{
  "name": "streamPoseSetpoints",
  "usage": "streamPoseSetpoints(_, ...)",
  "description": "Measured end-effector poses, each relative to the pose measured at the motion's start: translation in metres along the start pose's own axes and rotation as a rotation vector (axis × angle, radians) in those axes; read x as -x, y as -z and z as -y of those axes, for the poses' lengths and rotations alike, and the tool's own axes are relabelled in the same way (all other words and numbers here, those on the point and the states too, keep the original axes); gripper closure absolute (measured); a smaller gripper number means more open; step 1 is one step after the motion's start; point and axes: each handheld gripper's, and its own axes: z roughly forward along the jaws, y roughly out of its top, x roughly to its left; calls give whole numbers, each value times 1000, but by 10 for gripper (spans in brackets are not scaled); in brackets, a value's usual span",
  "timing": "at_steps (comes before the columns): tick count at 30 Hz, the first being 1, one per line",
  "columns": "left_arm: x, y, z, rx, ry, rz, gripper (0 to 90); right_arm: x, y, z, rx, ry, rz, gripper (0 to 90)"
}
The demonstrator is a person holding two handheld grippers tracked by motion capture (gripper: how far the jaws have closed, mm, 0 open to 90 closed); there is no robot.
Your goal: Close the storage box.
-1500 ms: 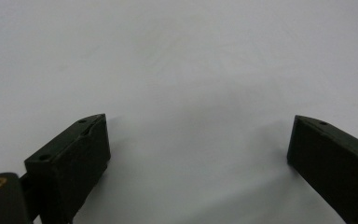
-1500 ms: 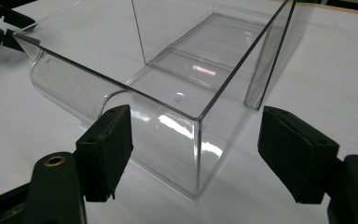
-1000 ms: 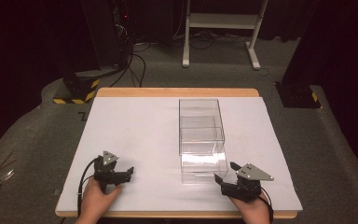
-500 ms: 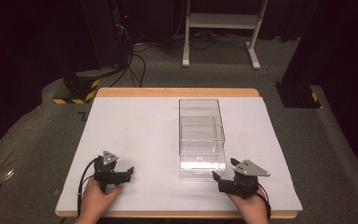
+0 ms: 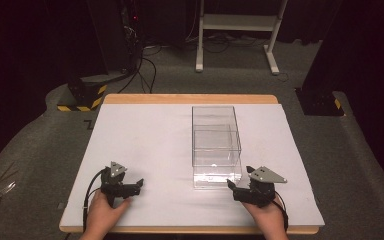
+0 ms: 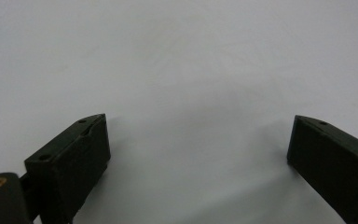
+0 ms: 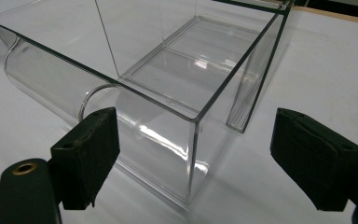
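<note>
clear acrylic box [image 5: 215, 145] mid-table [image 5: 145, 140], near corner just ahead of right tool [image 7: 193, 154], untouched. both tools gaping, nothing between; left tool [image 6: 198, 149] over bare surface. likely light, rigid, slick, crack-prone; best pinched at a thin wall edge.

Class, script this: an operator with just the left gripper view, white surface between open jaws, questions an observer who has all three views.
Operator: What else is on this table?
Observer: A clear box stands right of centre on the white table.
Operator: Where is the right gripper?
Observer: The right gripper sits at the near edge, its open jaws facing the box's near right corner, pads not pressing on it.
</note>
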Motion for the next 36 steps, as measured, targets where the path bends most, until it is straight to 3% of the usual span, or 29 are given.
streamPoseSetpoints(36, 0, 0, 0, 0, 0, 0, 60, 14, -21, -14, 3, -26, 42, 162)
